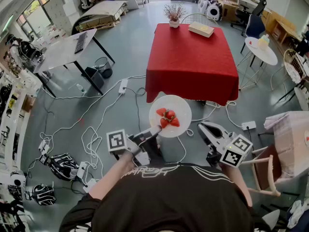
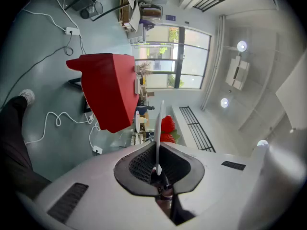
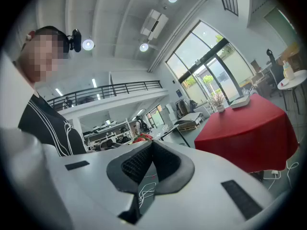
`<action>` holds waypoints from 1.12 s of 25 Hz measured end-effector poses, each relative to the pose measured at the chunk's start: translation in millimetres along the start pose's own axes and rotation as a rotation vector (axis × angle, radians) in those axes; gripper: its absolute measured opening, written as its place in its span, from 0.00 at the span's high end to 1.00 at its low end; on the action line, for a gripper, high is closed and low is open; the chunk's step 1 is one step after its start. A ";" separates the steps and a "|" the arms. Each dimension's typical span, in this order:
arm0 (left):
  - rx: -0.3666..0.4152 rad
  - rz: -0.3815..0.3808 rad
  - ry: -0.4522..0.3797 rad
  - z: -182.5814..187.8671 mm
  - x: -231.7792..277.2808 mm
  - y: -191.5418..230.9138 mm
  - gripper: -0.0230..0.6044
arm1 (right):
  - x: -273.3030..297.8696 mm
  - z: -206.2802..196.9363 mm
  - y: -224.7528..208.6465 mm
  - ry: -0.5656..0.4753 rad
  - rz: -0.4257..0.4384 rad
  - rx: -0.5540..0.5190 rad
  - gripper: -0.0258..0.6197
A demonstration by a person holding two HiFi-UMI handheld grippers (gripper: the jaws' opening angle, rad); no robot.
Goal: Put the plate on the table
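A white plate (image 1: 181, 107) carrying red strawberries (image 1: 168, 117) hangs level above the grey floor, just short of the near edge of the red-clothed table (image 1: 190, 57). My left gripper (image 1: 155, 129) is shut on the plate's near-left rim. In the left gripper view the plate (image 2: 158, 123) shows edge-on between the pads, with the strawberries (image 2: 166, 128) and the red table (image 2: 108, 90) beyond. My right gripper (image 1: 203, 127) hovers to the right of the plate, apart from it, shut with nothing in it. The right gripper view shows its pads meeting (image 3: 152, 145) and the red table (image 3: 249, 128) ahead.
On the red table stand a vase of dried flowers (image 1: 174, 14) and a flat box (image 1: 201, 29) at the far end. Cables and power strips (image 1: 96, 124) trail over the floor. A round white table (image 1: 260, 50) and a wooden chair (image 1: 268, 170) stand at the right.
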State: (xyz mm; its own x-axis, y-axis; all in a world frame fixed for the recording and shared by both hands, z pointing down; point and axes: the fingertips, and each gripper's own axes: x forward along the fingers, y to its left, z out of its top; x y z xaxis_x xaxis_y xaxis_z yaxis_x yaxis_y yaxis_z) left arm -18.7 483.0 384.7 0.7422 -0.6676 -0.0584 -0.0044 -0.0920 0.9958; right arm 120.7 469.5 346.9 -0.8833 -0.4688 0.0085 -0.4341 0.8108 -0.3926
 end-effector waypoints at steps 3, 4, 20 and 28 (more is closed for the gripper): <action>0.000 0.001 -0.003 -1.7 0.2 -1.3 0.93 | -2.9 -2.2 -0.2 0.000 0.001 0.004 0.95; -0.001 0.002 -0.005 -2.0 -0.5 -1.4 0.93 | -3.3 -2.9 -0.3 0.000 0.003 0.009 0.95; -0.020 -0.004 -0.032 50.3 20.4 10.0 0.93 | 23.3 -7.3 -42.5 -0.032 0.026 0.107 0.95; -0.064 0.013 -0.002 135.8 80.4 36.2 0.93 | 78.6 13.9 -124.6 -0.036 -0.014 0.134 0.95</action>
State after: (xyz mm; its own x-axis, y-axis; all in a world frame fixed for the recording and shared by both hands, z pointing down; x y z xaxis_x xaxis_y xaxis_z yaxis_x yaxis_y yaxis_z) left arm -50.2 325.6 406.5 0.7408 -0.6701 -0.0457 0.0289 -0.0362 0.9989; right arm 107.8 326.8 383.7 -0.8692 -0.4941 -0.0168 -0.4171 0.7511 -0.5117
